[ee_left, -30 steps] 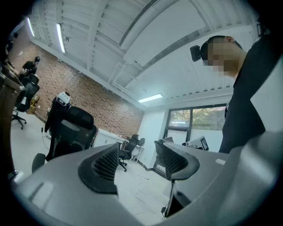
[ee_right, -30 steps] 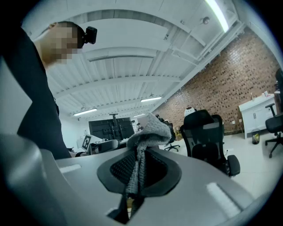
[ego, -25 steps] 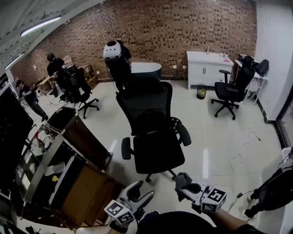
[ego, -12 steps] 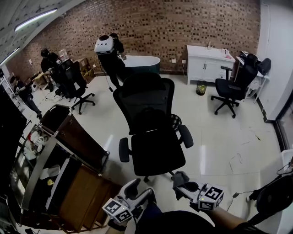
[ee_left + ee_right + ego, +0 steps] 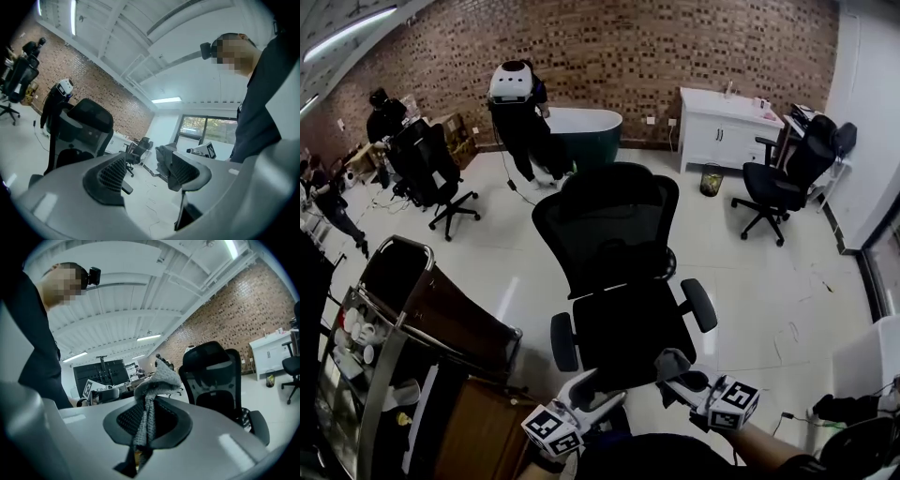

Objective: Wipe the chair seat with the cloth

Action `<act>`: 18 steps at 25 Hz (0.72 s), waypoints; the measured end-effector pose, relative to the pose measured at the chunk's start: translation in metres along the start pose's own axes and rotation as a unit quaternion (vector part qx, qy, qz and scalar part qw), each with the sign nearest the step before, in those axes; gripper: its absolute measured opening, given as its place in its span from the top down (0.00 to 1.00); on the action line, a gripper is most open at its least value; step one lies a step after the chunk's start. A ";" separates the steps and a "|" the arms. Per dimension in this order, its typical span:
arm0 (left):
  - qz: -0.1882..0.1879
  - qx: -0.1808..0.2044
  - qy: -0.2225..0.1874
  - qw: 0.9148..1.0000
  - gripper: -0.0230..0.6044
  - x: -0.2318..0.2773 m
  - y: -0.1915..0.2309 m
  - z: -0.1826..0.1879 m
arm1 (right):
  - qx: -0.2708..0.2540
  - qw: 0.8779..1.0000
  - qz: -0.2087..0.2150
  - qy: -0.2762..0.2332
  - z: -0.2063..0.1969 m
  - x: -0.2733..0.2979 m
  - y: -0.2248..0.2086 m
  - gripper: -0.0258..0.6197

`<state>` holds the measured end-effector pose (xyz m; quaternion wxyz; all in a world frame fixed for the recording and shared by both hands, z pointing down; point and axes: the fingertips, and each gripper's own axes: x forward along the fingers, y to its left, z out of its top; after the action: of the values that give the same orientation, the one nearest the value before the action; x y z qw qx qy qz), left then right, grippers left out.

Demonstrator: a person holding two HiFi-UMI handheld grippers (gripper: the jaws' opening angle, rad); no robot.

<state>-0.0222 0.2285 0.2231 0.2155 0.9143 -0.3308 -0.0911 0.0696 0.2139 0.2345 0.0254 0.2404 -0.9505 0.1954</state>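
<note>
Right hand-held gripper (image 5: 148, 417): jaws clamped on grey knitted cloth (image 5: 157, 378), which bunches out past the tips. Left hand-held gripper (image 5: 145, 165): jaws apart, empty. Both held at near side of black mesh office chair (image 5: 614, 234). Cloth sits at near right edge of seat (image 5: 628, 323); contact cannot be told.

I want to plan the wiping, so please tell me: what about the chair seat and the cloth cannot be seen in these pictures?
Dirt on the chair seat: in the head view it is too dark and small to tell.
The seat in the right gripper view: hidden behind the right gripper.
Size of the cloth: it is bunched, and its lower end vanishes between the shut jaws.
</note>
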 end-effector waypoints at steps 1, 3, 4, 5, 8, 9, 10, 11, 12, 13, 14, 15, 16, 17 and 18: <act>-0.004 0.000 0.005 1.000 0.44 0.001 0.012 0.006 | 0.001 1.000 -0.005 0.002 0.004 0.013 -0.007 0.91; -0.006 -0.002 0.013 1.000 0.44 0.000 0.036 0.015 | 0.003 1.000 -0.012 0.002 0.011 0.037 -0.018 0.91; -0.005 -0.003 0.016 1.000 0.44 0.000 0.048 0.019 | 0.004 1.000 -0.014 0.001 0.015 0.048 -0.023 0.91; -0.004 -0.004 0.018 1.000 0.44 0.000 0.059 0.023 | 0.003 1.000 -0.015 0.000 0.019 0.057 -0.028 0.91; -0.004 -0.012 0.023 1.000 0.44 0.005 0.081 0.029 | 0.005 1.000 -0.016 0.004 0.024 0.076 -0.041 0.91; -0.004 -0.014 0.024 1.000 0.44 0.008 0.087 0.029 | 0.007 1.000 -0.016 0.008 0.023 0.082 -0.046 0.91; -0.003 -0.017 0.026 1.000 0.44 0.010 0.093 0.028 | 0.009 1.000 -0.017 0.011 0.021 0.088 -0.051 0.91; -0.002 -0.020 0.028 0.999 0.44 0.013 0.099 0.027 | 0.010 1.000 -0.016 0.012 0.020 0.093 -0.056 0.91; 0.000 -0.023 0.030 0.999 0.44 0.016 0.105 0.026 | 0.011 1.000 -0.014 0.013 0.020 0.099 -0.060 0.91; 0.002 -0.025 0.033 0.999 0.44 0.019 0.109 0.025 | 0.012 1.000 -0.011 0.015 0.020 0.103 -0.065 0.91; 0.004 -0.028 0.036 0.999 0.44 0.024 0.112 0.023 | 0.013 1.000 -0.007 0.017 0.020 0.106 -0.070 0.91; 0.007 -0.031 0.038 0.999 0.44 0.029 0.115 0.021 | 0.014 1.000 -0.004 0.020 0.019 0.109 -0.076 0.91; 0.010 -0.034 0.041 0.999 0.44 0.034 0.119 0.018 | 0.016 1.000 -0.001 0.024 0.017 0.111 -0.083 0.91; 0.015 -0.038 0.043 0.998 0.44 0.038 0.124 0.015 | 0.019 0.999 0.002 0.030 0.014 0.113 -0.091 0.91; 0.019 -0.041 0.044 0.998 0.44 0.042 0.130 0.010 | 0.021 0.999 0.005 0.035 0.010 0.117 -0.098 0.91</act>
<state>-0.0665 0.1084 0.2719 0.2688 0.9013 -0.3346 -0.0595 0.0130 0.0784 0.2774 0.0529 0.2288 -0.9459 0.2239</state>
